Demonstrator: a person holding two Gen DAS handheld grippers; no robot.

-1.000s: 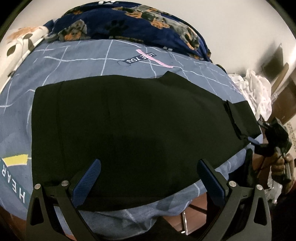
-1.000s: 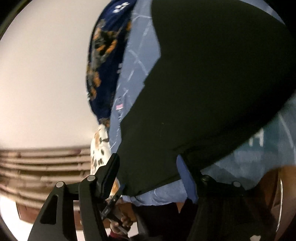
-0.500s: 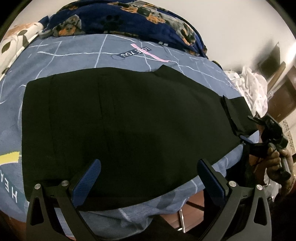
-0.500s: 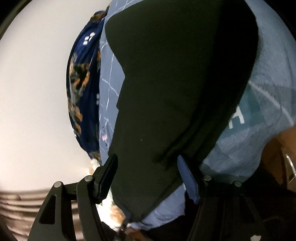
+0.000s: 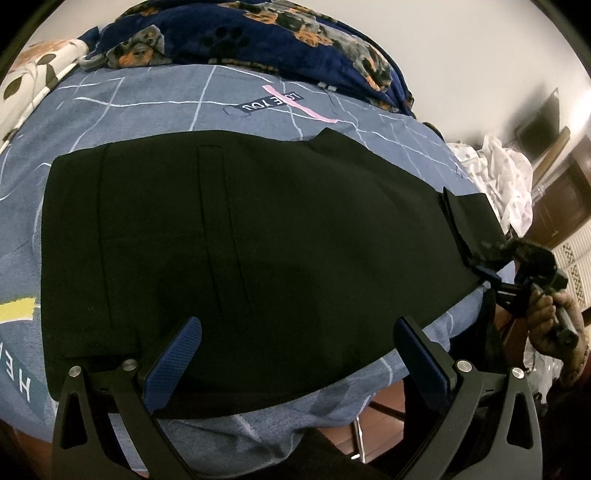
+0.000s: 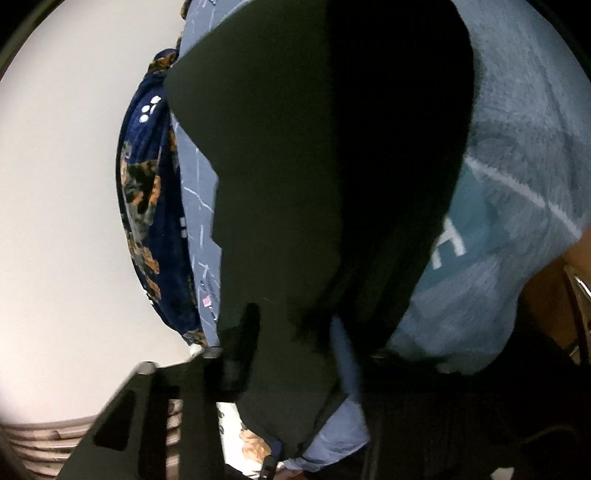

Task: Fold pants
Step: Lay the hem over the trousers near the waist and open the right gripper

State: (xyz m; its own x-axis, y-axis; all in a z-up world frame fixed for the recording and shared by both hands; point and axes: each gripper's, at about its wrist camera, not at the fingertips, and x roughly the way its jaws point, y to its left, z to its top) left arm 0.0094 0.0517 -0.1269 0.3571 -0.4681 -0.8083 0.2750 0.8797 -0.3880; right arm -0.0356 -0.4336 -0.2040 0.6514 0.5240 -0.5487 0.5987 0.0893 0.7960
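Observation:
Black pants [image 5: 258, 240] lie flat across a blue-grey bedsheet [image 5: 147, 107], waistband at the left, legs running right. My left gripper [image 5: 295, 347] is open and empty above the near hem edge of the pants. My right gripper [image 5: 484, 264] shows in the left wrist view at the pants' right end, its jaws around the folded leg cuff. In the right wrist view the pants [image 6: 314, 166] fill the frame and the cloth edge sits between the fingers of the right gripper [image 6: 295, 332], which stand apart.
A navy dog-print blanket [image 5: 258, 33] is bunched at the far side of the bed. A floral pillow [image 5: 26, 81] lies far left. White crumpled cloth [image 5: 506, 177] and wooden furniture [image 5: 554, 210] stand to the right. The bed's near edge drops to the floor.
My right gripper has moved in onto the leg end of the pants and its fingers have narrowed around the cloth edge. My left gripper has drifted slightly closer; it stays open.

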